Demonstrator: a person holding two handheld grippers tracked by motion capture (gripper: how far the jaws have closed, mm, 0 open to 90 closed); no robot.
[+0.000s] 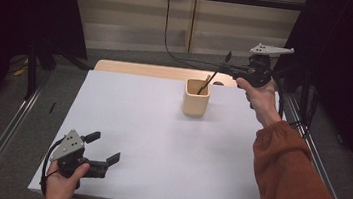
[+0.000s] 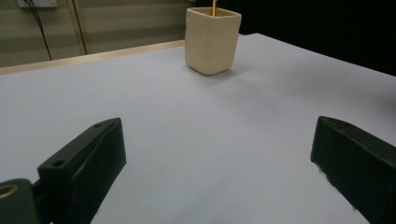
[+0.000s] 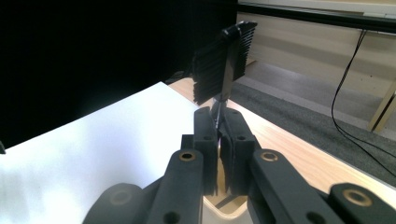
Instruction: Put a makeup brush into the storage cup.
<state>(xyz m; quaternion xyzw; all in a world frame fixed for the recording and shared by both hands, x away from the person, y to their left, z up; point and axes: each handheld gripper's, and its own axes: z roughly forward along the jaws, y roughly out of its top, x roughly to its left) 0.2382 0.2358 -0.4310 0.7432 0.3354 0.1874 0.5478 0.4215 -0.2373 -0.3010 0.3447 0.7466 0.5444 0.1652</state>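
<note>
**Black comb clamped over beige cup**

Black-toothed comb (image 3: 225,63) pinched by its thin handle in the right gripper (image 1: 229,70), jaws pressed together on it. Held at about one o'clock on the table (image 1: 159,148), just above and beside the beige cup (image 1: 197,98). Comb slanted, toothed head up, handle end angling down into the cup's mouth at the near-right rim. In the right gripper view, teeth fanned out above the closed jaws, cup rim (image 3: 224,205) just below them, light wooden table edge (image 3: 289,140) running off toward three o'clock.

Cup upright at about twelve o'clock on the white tabletop, well apart from the near edge. A slim orange-brown stick (image 2: 214,6) standing inside, rising past the rim in the left gripper view.

Left gripper (image 1: 100,155) at about seven o'clock, near the front-left corner, low over the sheet, jaws spread wide with nothing between them. Pointed toward the cup (image 2: 213,39), well apart from it. Rust-orange sleeve (image 1: 291,178) along the right side.
</note>
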